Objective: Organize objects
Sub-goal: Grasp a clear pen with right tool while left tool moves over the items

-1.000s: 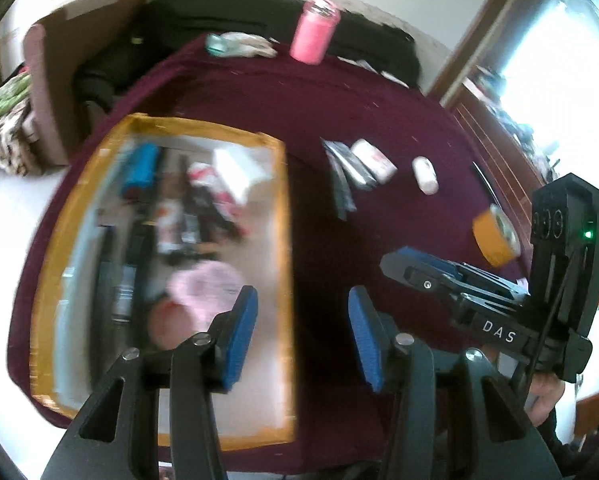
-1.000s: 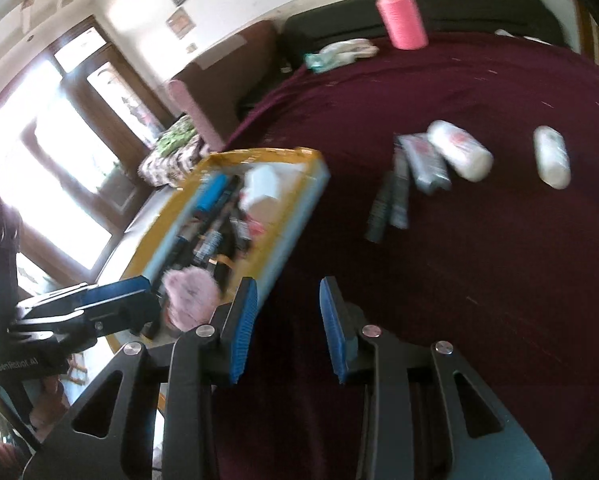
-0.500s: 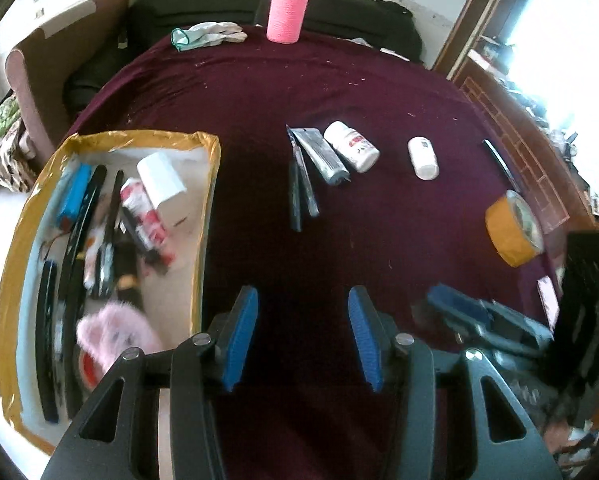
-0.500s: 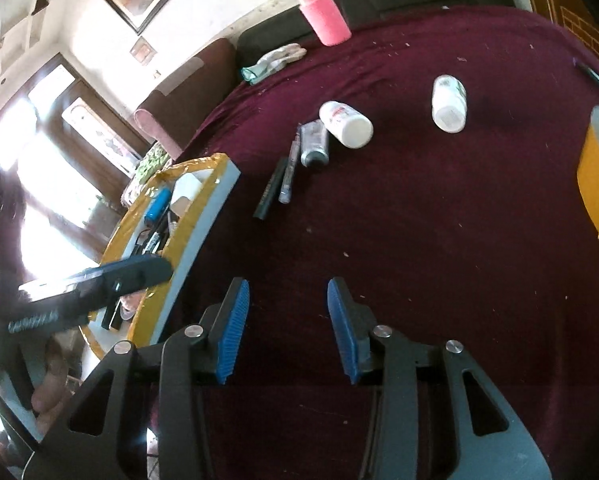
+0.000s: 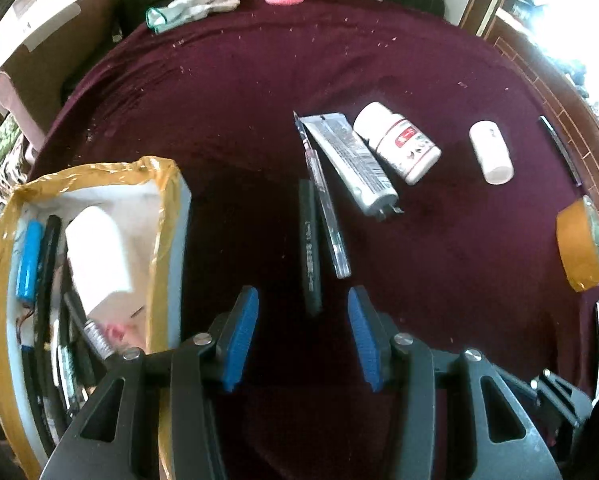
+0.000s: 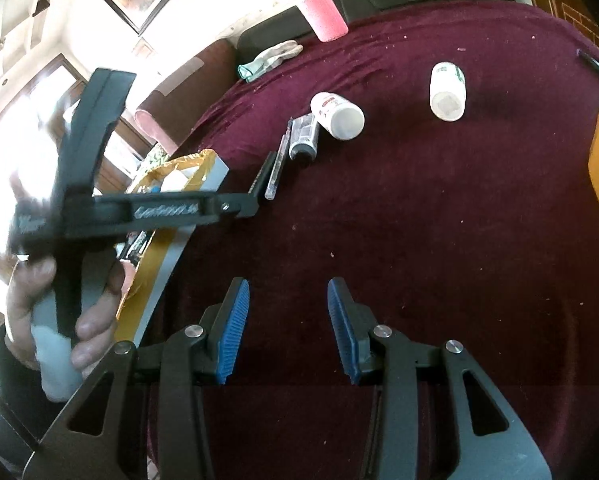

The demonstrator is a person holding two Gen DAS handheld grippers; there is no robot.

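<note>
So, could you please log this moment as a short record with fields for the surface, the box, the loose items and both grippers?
surface: maroon cloth-covered table
box: white tray edged in yellow tape, holding a blue cylinder and a white bottle
loose items: black pen, clear pen, grey tube, two white bottles, tape roll
left gripper: closing, empty, above the black pen
right gripper: open, empty

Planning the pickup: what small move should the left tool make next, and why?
Probably ease the left tool down over the black pen. The pen's near end lies just ahead of the closing, empty jaws, loose on the maroon cloth beside the clear pen, outside the box.
</note>
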